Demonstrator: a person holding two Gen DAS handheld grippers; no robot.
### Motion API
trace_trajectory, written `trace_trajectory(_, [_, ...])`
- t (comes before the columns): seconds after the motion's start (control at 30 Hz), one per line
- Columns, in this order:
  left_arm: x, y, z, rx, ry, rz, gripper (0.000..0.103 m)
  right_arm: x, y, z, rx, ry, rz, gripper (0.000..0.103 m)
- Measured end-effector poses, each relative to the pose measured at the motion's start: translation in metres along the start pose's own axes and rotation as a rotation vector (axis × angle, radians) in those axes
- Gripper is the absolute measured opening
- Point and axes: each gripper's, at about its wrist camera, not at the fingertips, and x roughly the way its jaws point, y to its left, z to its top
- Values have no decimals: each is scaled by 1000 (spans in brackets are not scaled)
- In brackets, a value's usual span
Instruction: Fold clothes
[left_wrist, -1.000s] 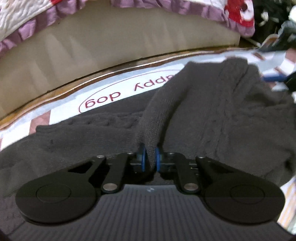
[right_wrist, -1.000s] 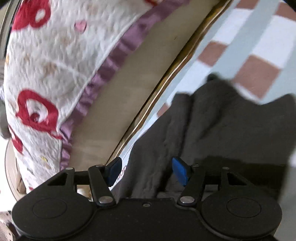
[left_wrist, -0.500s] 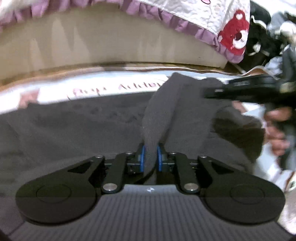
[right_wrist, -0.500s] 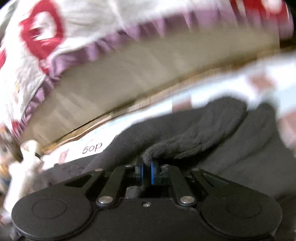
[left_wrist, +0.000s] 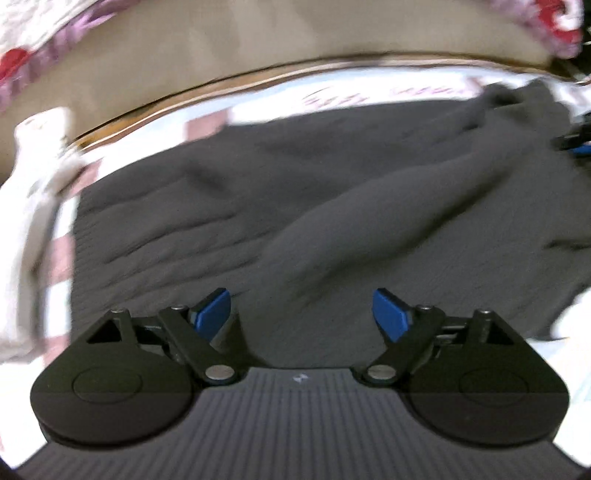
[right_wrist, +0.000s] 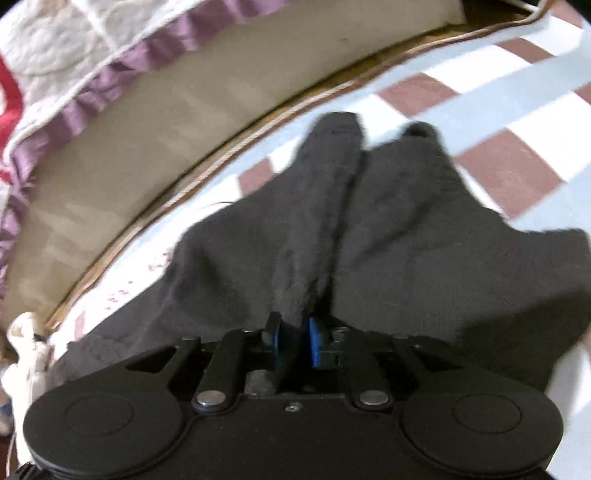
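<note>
A dark grey knitted sweater (left_wrist: 295, 206) lies spread on a checked white, blue and maroon mat (left_wrist: 207, 125). One sleeve (left_wrist: 369, 206) lies diagonally across its body. My left gripper (left_wrist: 302, 314) is open and empty just above the sweater. My right gripper (right_wrist: 293, 341) is shut on a bunched fold of the sweater (right_wrist: 314, 221) and holds it raised off the mat (right_wrist: 509, 162). The right gripper's tip shows at the right edge of the left wrist view (left_wrist: 576, 142).
A bed base (right_wrist: 166, 129) with a quilted white, red and purple cover (right_wrist: 55, 55) runs along the far side of the mat. A white cloth (left_wrist: 33, 192) lies at the mat's left edge, also in the right wrist view (right_wrist: 22, 354).
My left gripper has opened and let go of the sweater fold, which now lies flat. My right gripper stays shut on the sweater and has lifted its fold.
</note>
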Motion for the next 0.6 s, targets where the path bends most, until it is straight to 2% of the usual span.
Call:
trace_trajectory(0.07, [4, 16, -5, -90, 11, -5, 84, -6, 1, -1, -23, -16, -36, 28])
trace_trajectory(0.17, [10, 35, -11, -256, 7, -106, 84, -14, 12, -2, -114, -55, -87, 29])
trace_trajectory(0.2, [13, 39, -13, -306, 1, -141, 84, -14, 11, -1, -113, -60, -78, 31])
trace_trajectory(0.23, [15, 39, -15, -343, -12, -175, 80, -14, 9, 2, -99, -61, -56, 32])
trace_trajectory(0.27, [13, 38, -16, -356, -32, -202, 59, -14, 4, 5, -57, -66, -23, 32])
trace_trajectory(0.3, [9, 34, -15, -344, -49, -220, 19, -14, -3, 8, -3, -73, 16, 32])
trace_trajectory(0.37, [-7, 29, -10, -318, -91, -262, 16, -18, -11, 13, 38, -112, 34, 34])
trace_trajectory(0.47, [-46, 24, 7, -281, -189, -310, 16, -29, -12, 20, 5, -189, 33, 38])
trace_trajectory(0.53, [-66, 13, 20, -189, -223, -319, 15, -30, -6, 26, -5, -199, 94, 38])
trace_trajectory(0.6, [-76, -9, 29, -59, -211, -278, 15, -31, 4, 31, -17, -186, 195, 42])
